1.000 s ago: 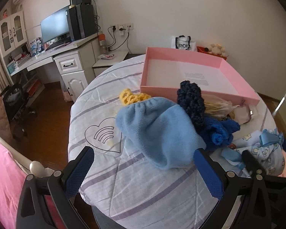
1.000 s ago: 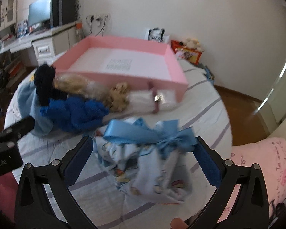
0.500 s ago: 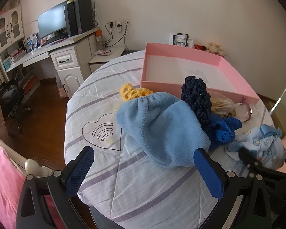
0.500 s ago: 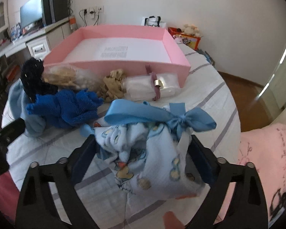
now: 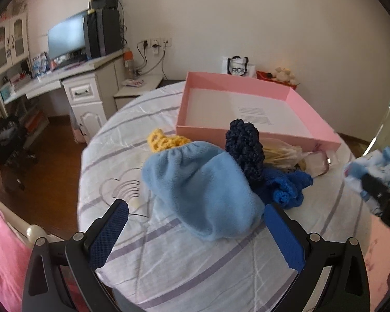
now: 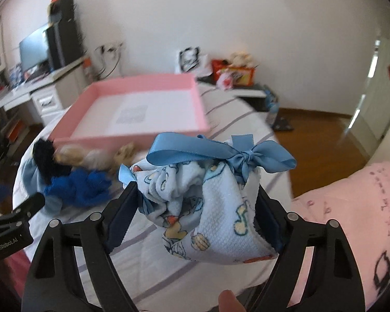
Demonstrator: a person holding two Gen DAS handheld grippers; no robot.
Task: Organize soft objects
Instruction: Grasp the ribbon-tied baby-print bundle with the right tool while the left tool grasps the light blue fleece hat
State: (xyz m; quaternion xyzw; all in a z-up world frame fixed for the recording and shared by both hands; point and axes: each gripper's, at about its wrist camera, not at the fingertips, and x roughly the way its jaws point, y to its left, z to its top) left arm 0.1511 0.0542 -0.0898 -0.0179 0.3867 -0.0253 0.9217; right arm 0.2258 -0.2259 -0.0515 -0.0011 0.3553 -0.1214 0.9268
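Right gripper (image 6: 197, 215): jaws lately narrowed, clamped on the printed cloth bundle (image 6: 208, 208) with its blue ribbon bow (image 6: 236, 153), held low centre of the right wrist view, above the striped tablecloth (image 6: 156, 239). Left gripper (image 5: 195, 231): spread wide, nothing between the pads, light blue fleece hat (image 5: 202, 189) just beyond. Only in the left wrist view: yellow crochet piece (image 5: 161, 140) peeking behind the hat. Pink box (image 5: 247, 109) blurred in the right view; bundle cut off at the left view's right edge.
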